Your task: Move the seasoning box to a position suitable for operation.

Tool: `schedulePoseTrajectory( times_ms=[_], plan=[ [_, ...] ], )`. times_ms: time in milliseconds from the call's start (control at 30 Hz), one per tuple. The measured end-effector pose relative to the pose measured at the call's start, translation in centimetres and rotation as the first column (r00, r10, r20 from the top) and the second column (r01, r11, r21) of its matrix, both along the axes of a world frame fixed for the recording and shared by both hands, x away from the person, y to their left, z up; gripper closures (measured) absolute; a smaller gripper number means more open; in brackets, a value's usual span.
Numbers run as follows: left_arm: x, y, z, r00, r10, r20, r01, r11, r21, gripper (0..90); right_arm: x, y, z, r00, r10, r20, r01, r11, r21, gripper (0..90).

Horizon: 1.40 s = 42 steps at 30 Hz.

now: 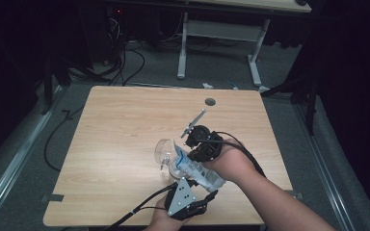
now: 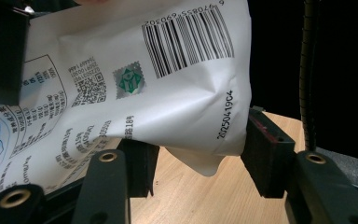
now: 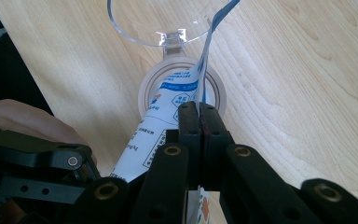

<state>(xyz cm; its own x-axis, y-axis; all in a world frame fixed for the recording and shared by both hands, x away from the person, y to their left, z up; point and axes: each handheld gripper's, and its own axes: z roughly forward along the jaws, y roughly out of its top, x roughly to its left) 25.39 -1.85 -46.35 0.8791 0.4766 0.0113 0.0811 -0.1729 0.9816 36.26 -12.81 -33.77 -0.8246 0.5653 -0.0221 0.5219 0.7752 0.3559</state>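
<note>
High view: lower centre of the frame, on the light wooden table (image 1: pixel 125 125), a white-and-blue printed soft plastic pouch (image 1: pixel 197 169) lies tilted between both tools, top end down-left toward a clear plastic container with a hinged round lid (image 1: pixel 166 153). The right gripper (image 1: pixel 192 153) sits at the pouch's upper end, the left gripper (image 1: pixel 192 196) with its grey plate at the bottom end.

Left gripper view: the pouch (image 2: pixel 168 93) takes up the upper left, barcode and date print facing the camera. The left gripper's (image 2: pixel 196 163) jaws stand apart with the pouch's bottom fold between them; the right pad touches the fold's edge, the left pad sits under the sheet. Looks like a loose cradle; a firm squeeze I can't confirm.

Right gripper view: the right gripper (image 3: pixel 199 114) is clamped tight on the pouch's (image 3: pixel 172 105) top edge, jaws pressed flat together, centre of frame. The container's mouth (image 3: pixel 182 91) lies right beneath the pouch's tip; the open lid (image 3: pixel 158 23) is at the top.

Judgement: the step is pouring into the container. Keep the pinched corner centred over the mouth, raise the bottom end slowly with the left tool, and don't let the pouch's tip slide past the rim or knock the light container.
</note>
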Motion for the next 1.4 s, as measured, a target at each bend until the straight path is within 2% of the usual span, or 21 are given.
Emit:
schedulePoseTrajectory(
  times_ms=[1400],
  plan=[
    [0.05, -0.02, 0.02, 1.0000, 0.001, -0.002, -0.001, 1.0000, -0.006, 50.1, 0.27, 0.08, -0.36, 1.0000, 0.003, 0.000, -0.003, 1.000, -0.003, 89.7]
  ],
)
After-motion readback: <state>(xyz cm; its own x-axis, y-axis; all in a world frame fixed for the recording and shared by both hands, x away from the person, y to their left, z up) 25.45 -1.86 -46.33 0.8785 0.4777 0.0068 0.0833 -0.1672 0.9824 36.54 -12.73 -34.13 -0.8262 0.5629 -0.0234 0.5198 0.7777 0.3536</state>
